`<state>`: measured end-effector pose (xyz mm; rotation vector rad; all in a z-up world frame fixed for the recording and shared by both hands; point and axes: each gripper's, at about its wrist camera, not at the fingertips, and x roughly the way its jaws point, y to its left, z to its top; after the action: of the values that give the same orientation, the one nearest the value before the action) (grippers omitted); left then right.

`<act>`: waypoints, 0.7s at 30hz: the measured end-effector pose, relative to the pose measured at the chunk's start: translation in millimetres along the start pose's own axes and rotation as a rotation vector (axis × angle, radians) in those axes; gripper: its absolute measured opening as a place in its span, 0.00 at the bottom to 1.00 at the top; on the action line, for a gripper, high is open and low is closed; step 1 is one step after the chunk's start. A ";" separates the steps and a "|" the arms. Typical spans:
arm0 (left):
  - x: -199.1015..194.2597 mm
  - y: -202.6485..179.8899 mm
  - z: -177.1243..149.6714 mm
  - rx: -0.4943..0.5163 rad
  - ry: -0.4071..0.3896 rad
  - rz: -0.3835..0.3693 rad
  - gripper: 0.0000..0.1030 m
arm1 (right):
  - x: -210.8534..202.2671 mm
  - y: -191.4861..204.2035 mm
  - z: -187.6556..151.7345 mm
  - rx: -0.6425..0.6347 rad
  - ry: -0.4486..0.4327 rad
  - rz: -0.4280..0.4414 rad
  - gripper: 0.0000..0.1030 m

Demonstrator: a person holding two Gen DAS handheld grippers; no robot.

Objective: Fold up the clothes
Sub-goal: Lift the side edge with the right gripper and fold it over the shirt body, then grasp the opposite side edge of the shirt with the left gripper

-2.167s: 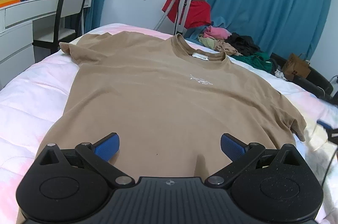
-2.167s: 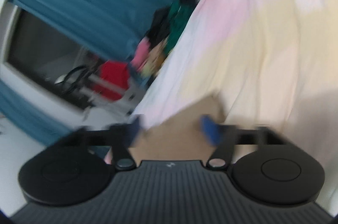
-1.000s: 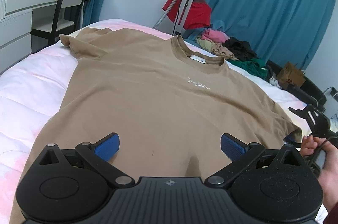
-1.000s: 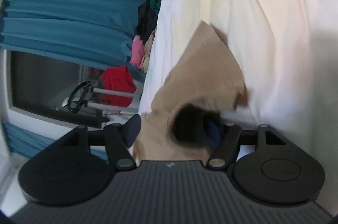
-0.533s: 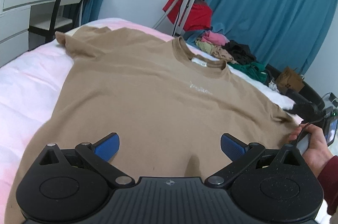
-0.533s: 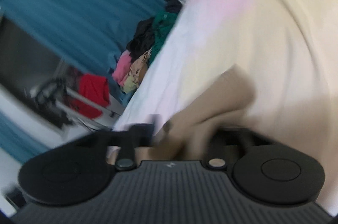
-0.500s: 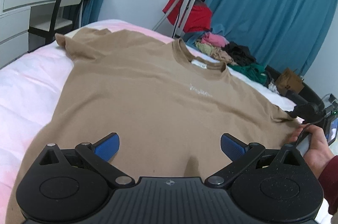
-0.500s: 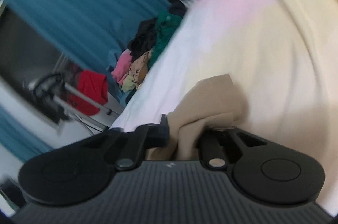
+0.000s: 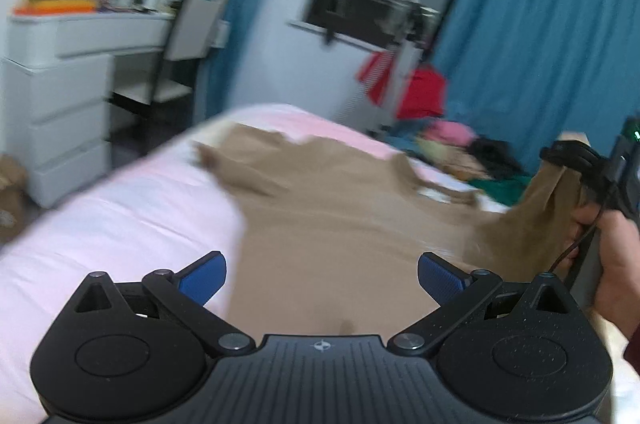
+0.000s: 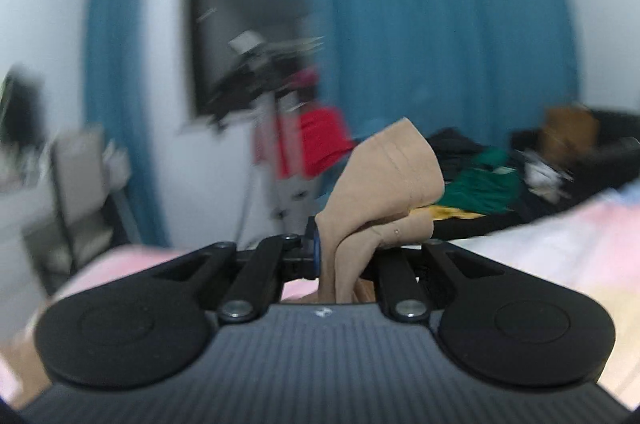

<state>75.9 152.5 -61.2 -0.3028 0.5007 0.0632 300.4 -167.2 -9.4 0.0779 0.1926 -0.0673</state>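
Observation:
A tan T-shirt (image 9: 340, 216) lies spread on the pink and white bed (image 9: 120, 224). My left gripper (image 9: 320, 276) hovers open over the shirt's lower part, with nothing between its blue pads (image 9: 202, 278). At the right of the left wrist view, a hand (image 9: 616, 264) holds my right gripper (image 9: 568, 160), which has the shirt's sleeve (image 9: 536, 212) lifted off the bed. In the right wrist view, the right gripper (image 10: 344, 252) is shut on the bunched sleeve (image 10: 392, 176), which stands up above the jaws. Both views are blurred by motion.
A white dresser (image 9: 60, 84) and a chair (image 9: 192, 36) stand to the left of the bed. Beyond the bed are a stand with a red garment (image 9: 416, 92), a pile of clothes (image 9: 472, 152) and blue curtains (image 9: 540, 44).
The right gripper closed on the sleeve, rolled upright and rose, pulling that side of the shirt off the bed. The left gripper stayed open and its view swung toward the dresser.

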 end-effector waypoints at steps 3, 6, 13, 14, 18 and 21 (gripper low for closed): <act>1.5 18.5 5.9 -0.032 -0.004 0.041 1.00 | 19.3 53.6 -23.9 -0.103 0.080 0.052 0.11; 7.3 26.6 8.6 -0.029 -0.003 0.054 1.00 | 48.2 86.8 -50.5 -0.176 0.172 0.095 0.13; 37.0 23.2 -2.3 0.010 0.060 0.044 1.00 | 47.0 80.3 -65.2 -0.035 0.293 0.235 0.83; 40.0 22.4 -3.8 0.015 0.070 0.036 1.00 | 38.5 74.7 -60.8 -0.008 0.291 0.248 0.83; 41.3 16.8 -7.8 0.050 0.069 0.028 1.00 | -14.3 54.3 -38.2 0.073 0.229 0.272 0.83; 35.0 12.5 -10.2 0.059 0.063 0.018 1.00 | -76.7 34.4 -20.3 0.104 0.172 0.265 0.83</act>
<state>100.1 160.9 -90.0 -0.2437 0.5663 0.0562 224.0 -126.7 -12.0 0.2129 0.3494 0.1941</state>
